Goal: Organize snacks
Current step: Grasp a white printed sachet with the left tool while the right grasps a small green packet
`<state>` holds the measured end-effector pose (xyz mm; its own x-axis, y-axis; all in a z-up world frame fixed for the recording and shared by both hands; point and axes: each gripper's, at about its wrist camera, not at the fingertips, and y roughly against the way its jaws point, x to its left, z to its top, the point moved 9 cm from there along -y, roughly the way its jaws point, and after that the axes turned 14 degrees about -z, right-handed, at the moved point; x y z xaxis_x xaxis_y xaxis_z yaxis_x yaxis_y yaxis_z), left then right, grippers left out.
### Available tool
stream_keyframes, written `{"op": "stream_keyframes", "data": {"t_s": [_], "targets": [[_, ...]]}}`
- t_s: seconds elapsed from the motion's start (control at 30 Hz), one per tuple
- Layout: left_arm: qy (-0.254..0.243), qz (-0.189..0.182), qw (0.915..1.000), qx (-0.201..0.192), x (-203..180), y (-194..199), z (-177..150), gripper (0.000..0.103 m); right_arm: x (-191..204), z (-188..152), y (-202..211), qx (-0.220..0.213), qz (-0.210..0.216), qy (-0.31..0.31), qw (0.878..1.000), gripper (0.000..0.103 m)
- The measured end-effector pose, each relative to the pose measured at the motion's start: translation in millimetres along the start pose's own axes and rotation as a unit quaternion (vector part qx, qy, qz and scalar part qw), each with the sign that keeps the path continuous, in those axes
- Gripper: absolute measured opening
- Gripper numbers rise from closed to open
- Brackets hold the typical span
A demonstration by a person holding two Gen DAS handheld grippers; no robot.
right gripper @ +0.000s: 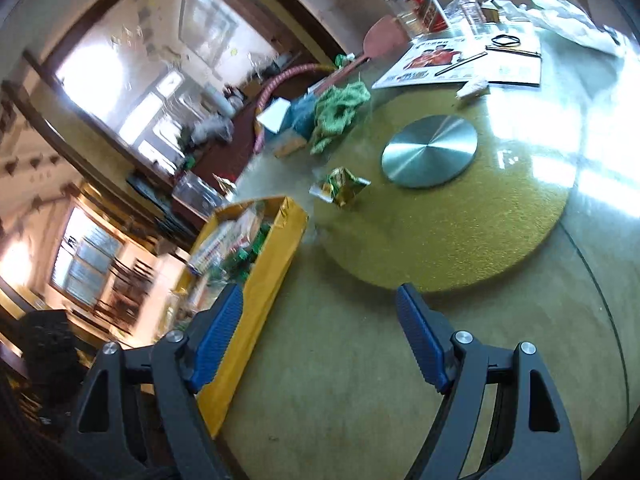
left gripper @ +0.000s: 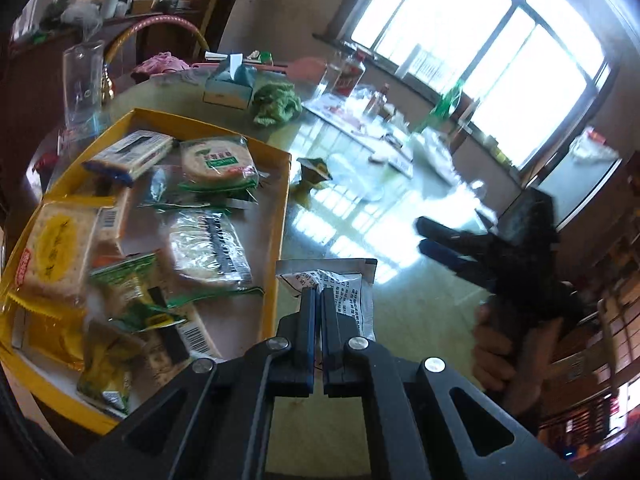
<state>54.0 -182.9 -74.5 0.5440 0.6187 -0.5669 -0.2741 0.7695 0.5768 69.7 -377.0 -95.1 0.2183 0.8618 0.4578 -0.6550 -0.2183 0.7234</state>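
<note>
My left gripper is shut on a small silver-and-white snack packet, held just right of the yellow box. The box holds several wrapped biscuits and crackers. My right gripper stands open over the table with nothing between its fingers; the same yellow box lies to its left. In the left wrist view the right gripper shows at the right, a hand holding it. A loose green-and-yellow snack packet lies on the table beyond the box, also visible as a crumpled packet in the left wrist view.
A round yellow-green turntable with a metal disc fills the middle of the table. A green cloth, tissue box, papers and bottles crowd the far side. A glass jug stands behind the box.
</note>
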Motion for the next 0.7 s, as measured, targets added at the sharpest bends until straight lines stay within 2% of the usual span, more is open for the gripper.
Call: {"op": "stream_keyframes", "data": {"t_s": [0.07, 0.23, 0.33, 0.4, 0.5, 0.6, 0.7], "targets": [[0.008, -0.021, 0.9997, -0.011, 2, 6, 5, 0.0, 5, 3, -11, 0.012, -0.01, 0.002, 1.0, 0.079], [0.018, -0.037, 0.9987, -0.029, 13, 21, 11, 0.0, 20, 26, -42, 0.043, -0.019, -0.004, 0.999, 0.079], [0.023, -0.037, 0.9981, -0.043, 20, 32, 13, 0.0, 12, 46, -66, 0.076, -0.023, -0.07, 0.994, 0.079], [0.025, -0.037, 0.9978, -0.048, 24, 37, 14, 0.0, 12, 58, -82, 0.086, -0.036, -0.089, 0.992, 0.079], [0.034, -0.045, 0.997, -0.053, 30, 38, 13, 0.0, 16, 73, -101, 0.1, -0.056, -0.11, 0.987, 0.07], [0.043, -0.049, 0.9967, -0.048, 38, 34, 11, 0.0, 18, 82, -121, 0.114, -0.084, -0.124, 0.982, 0.054], [0.044, -0.052, 0.9965, -0.048, 41, 35, 8, 0.0, 17, 88, -135, 0.12, -0.121, -0.121, 0.978, 0.047]]}}
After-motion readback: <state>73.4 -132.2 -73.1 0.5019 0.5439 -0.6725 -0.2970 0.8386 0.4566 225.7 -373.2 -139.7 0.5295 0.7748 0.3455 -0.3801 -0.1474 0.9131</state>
